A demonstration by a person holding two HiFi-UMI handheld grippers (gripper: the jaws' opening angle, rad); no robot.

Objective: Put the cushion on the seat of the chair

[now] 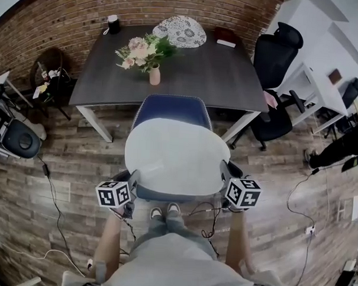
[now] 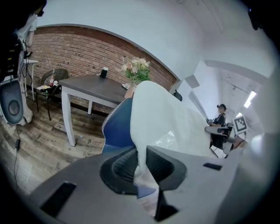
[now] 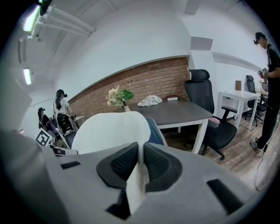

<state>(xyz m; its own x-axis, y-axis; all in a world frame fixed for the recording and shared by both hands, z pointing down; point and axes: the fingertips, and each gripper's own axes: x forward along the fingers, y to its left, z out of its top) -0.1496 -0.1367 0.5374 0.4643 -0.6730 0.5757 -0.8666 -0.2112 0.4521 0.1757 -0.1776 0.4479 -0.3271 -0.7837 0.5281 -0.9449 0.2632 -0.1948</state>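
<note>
Both forearms (image 1: 109, 243) of the person reach forward, and the left gripper (image 2: 141, 164) and the right gripper (image 3: 140, 164) are each clamped on a near corner of the white cushion (image 1: 175, 157). It covers most of the seat of the blue chair (image 1: 171, 108), but I cannot tell if it touches. I think both hands should lower it together, level and centred, with its far edge at the backrest, and release only then. Farther off stands the dark table (image 1: 217, 76) with a vase of flowers (image 1: 154, 75).

dark table (image 1: 217, 76) seen at 12 o'clock | flower vase (image 1: 153, 74) stood on it | black cup (image 1: 113, 24) set at 11 | black office chair (image 1: 276, 52) parked at 2 o'clock
</note>
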